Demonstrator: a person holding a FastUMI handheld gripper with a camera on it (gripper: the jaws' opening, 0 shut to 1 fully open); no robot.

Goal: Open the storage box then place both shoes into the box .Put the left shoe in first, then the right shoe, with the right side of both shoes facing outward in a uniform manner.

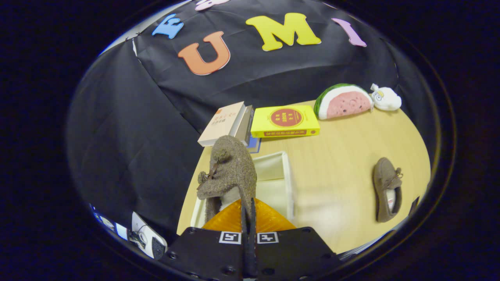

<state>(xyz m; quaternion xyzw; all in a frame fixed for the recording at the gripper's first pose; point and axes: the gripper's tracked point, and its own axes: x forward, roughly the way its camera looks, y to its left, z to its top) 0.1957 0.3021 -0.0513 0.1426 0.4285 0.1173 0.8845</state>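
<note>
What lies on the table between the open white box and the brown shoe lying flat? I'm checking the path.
Bare wooden tabletop in the gripper view between the white fabric storage box and the brown suede shoe.

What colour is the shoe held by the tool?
Brown, fuzzy shoe, clearest in gripper view; the tool pinches it.

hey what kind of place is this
Likely a staged recording booth, not a home: black cloth wall, a wooden table with books and plush toys. The tongs grip a brown shoe over an open white box.
</note>
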